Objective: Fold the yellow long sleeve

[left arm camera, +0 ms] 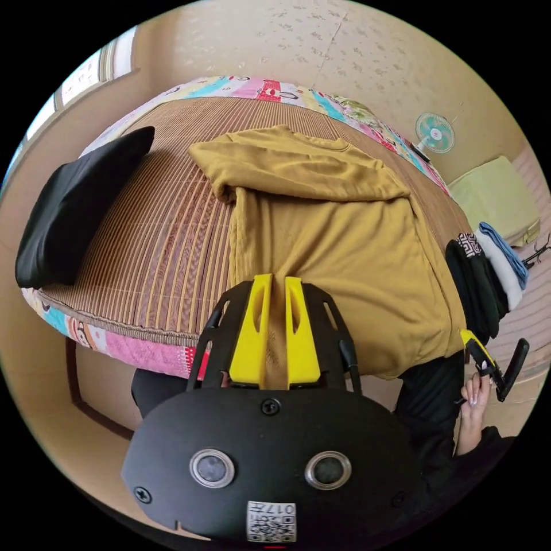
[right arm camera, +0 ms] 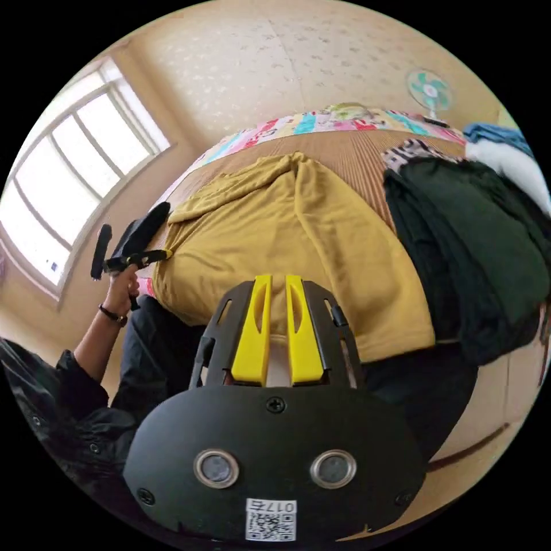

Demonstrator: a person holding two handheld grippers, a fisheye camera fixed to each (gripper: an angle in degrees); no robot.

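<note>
The yellow long sleeve (left arm camera: 333, 229) lies flat on a bamboo mat (left arm camera: 166, 229), one sleeve folded across its chest. My left gripper (left arm camera: 278, 279) is shut on its near hem, with cloth between the yellow jaws. At the right of the left gripper view, a hand holds the right gripper (left arm camera: 468, 336) at the hem's other corner. In the right gripper view the long sleeve (right arm camera: 287, 229) spreads away from me, and my right gripper (right arm camera: 278, 279) is shut on its hem edge. The left gripper (right arm camera: 163, 254) shows at the left corner there, held by a hand.
A black pillow (left arm camera: 74, 212) lies on the mat to the left. A pile of dark folded clothes (right arm camera: 476, 247) sits just right of the long sleeve, with white and blue items behind. The bed's near edge (left arm camera: 143, 350) drops to the floor. A fan (left arm camera: 434, 132) stands by the wall.
</note>
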